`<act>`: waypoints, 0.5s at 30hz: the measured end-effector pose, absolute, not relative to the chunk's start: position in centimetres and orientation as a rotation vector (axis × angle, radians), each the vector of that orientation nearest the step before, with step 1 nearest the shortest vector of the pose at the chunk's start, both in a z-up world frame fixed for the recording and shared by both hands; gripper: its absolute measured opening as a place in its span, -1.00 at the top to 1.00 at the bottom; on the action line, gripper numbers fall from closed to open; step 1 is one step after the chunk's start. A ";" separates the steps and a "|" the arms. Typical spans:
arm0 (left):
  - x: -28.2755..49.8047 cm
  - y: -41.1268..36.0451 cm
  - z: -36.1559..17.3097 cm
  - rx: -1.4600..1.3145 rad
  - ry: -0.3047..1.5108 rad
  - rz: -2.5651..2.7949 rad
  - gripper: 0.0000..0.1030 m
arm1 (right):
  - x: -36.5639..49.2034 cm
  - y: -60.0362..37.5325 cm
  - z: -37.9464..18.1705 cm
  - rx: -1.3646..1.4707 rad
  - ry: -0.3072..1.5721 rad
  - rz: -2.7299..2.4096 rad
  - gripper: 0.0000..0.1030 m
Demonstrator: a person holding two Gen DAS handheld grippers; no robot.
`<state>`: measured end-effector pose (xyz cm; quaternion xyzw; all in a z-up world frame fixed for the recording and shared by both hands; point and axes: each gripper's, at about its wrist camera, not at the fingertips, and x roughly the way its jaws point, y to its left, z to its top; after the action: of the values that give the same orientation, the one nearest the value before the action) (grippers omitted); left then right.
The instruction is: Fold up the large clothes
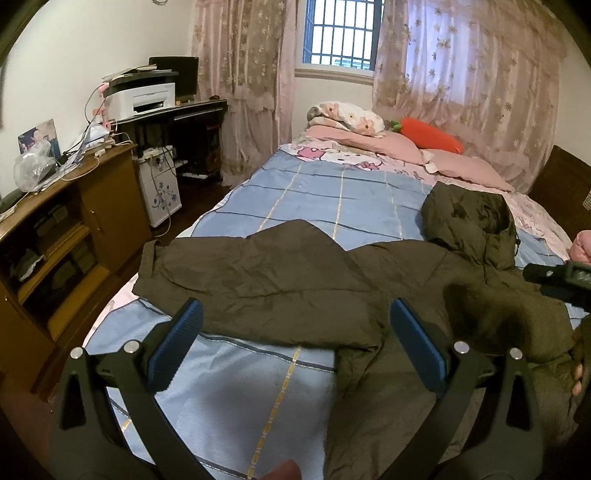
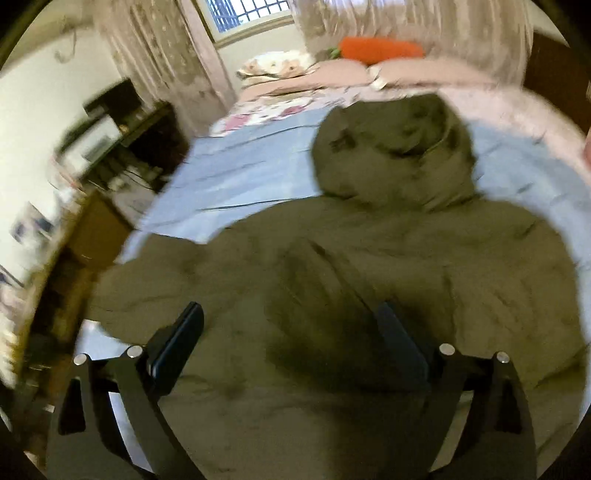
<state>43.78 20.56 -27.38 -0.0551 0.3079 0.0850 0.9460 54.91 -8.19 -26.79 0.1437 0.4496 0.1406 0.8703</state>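
jacket: olive hooded jacket (image 1: 295,280) lay flat across the bed, hood (image 1: 469,218) at 1 o'clock of the body toward the pillows, one sleeve folded across the torso toward 9 o'clock. likely laid flat so folds land square.
left gripper: left gripper (image 1: 295,343) stood wide open, blue pads (image 1: 184,343) bare, nothing between them; hovered just over the jacket's near hem at 6 o'clock. reads as waiting for a pick point.
right gripper: right gripper (image 2: 291,343) also spread wide, empty, jacket cloth below the fingers, no pinch visible. right view was blurred, so contact with the cloth couldn't be settled.
step guess: sleeve seemed done; next grab probably hem or far side.
surface: bed (image 1: 280,199) with a blue checked sheet, soft, so cloth may drag and wrinkle.
room: pink pillows (image 1: 369,136) and an orange carrot plush (image 1: 432,134) at 12 o'clock, barred window (image 1: 340,33) with floral curtains behind, wooden cabinet (image 1: 74,236) at 9 o'clock, printer (image 1: 144,98) on a dark desk at 10 o'clock.
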 end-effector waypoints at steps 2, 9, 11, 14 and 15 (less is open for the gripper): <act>43.8 20.5 -27.4 -0.115 0.627 0.173 -0.96 | 53.2 -7.6 -25.5 0.342 0.945 0.372 -0.85; 43.8 20.8 -27.8 -0.130 0.636 0.174 -0.96 | 43.0 -9.1 -17.8 0.316 0.758 0.402 -0.90; 43.9 20.9 -28.0 -0.141 0.641 0.175 -0.96 | 39.4 -10.0 -15.7 0.278 0.674 0.376 -0.92; 44.0 21.6 -28.3 -0.169 0.652 0.175 -0.96 | 33.7 -11.2 -12.8 0.187 0.554 0.301 -0.97; 44.1 21.8 -28.3 -0.178 0.656 0.173 -0.96 | 32.3 -11.6 -12.3 0.167 0.528 0.282 -0.97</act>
<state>44.09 21.83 -28.32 -0.0871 0.3213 0.0848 0.9391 32.35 -11.58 -12.26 0.0822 0.2597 0.1385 0.9522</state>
